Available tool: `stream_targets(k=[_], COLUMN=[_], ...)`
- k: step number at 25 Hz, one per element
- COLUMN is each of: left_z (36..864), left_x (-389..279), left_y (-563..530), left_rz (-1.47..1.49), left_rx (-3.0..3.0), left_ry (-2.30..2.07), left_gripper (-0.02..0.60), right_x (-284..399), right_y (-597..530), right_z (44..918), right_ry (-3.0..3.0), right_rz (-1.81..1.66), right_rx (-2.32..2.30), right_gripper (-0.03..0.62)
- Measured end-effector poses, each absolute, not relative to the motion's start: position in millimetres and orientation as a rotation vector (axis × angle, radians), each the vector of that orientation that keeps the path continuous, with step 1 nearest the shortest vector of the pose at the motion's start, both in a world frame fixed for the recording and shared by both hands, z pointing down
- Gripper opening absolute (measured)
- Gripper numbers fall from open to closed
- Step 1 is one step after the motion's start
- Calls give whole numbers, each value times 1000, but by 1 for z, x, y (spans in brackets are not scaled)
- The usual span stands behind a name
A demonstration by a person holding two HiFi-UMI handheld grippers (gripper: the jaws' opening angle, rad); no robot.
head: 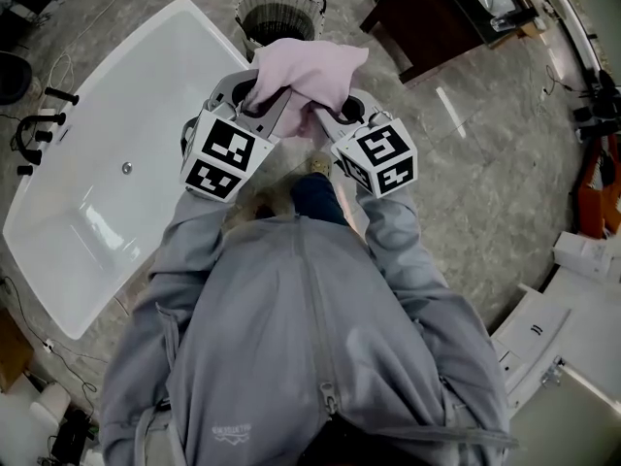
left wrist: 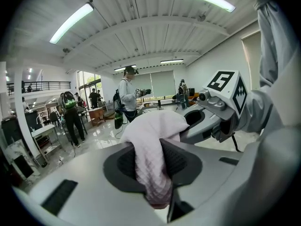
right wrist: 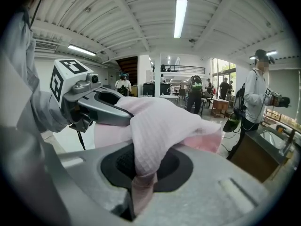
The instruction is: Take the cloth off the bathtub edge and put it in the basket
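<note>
Two grips share one pink cloth (head: 309, 76), and it hangs bunched between them, clear of the bathtub edge. It looks like a waffle-weave fabric: soft, light and limp, likely to sag wherever it is unsupported, but textured enough that the pads should not slip on it. A gathered fold is the sensible place to hold it, and that is where each pair of jaws has it.

In the left gripper view, the left gripper (left wrist: 153, 173) has its jaws drawn narrow on a thick rope of fabric that runs down between the pads. The rest billows out beyond the jaw tips. The right gripper (right wrist: 141, 173) pinches tighter on a thinner fold, with a tail hanging below the jaws and the bulk mounded in front of them.

From the head view the two sets of jaws converge, tips close together under the bundle. The wire basket (head: 243, 13) stands just beyond the jaw tips, straight ahead. The white bathtub (head: 107, 202) lies off to the outer side of the left jaws. My judgement is that a loose corner could catch the basket's rim when the cloth is let go.
</note>
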State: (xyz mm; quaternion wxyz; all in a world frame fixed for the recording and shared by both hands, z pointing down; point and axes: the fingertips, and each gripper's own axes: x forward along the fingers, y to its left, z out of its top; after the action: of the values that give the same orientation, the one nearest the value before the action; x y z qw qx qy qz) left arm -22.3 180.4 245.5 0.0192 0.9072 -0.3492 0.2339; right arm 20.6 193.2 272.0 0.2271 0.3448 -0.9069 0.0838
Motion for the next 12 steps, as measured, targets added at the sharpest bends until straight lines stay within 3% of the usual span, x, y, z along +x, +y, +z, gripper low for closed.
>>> stream_targets(k=[12], left_z=[232], left_x=[46], left_y=[107], left_rz=[660], left_rx=[2744], left_ry=[-1303], left_gripper=[92], right_x=[89], right_y=[112], right_z=[258], right_ry=[-2562], right_rz=[142], right_rx=[784], right_gripper=[48])
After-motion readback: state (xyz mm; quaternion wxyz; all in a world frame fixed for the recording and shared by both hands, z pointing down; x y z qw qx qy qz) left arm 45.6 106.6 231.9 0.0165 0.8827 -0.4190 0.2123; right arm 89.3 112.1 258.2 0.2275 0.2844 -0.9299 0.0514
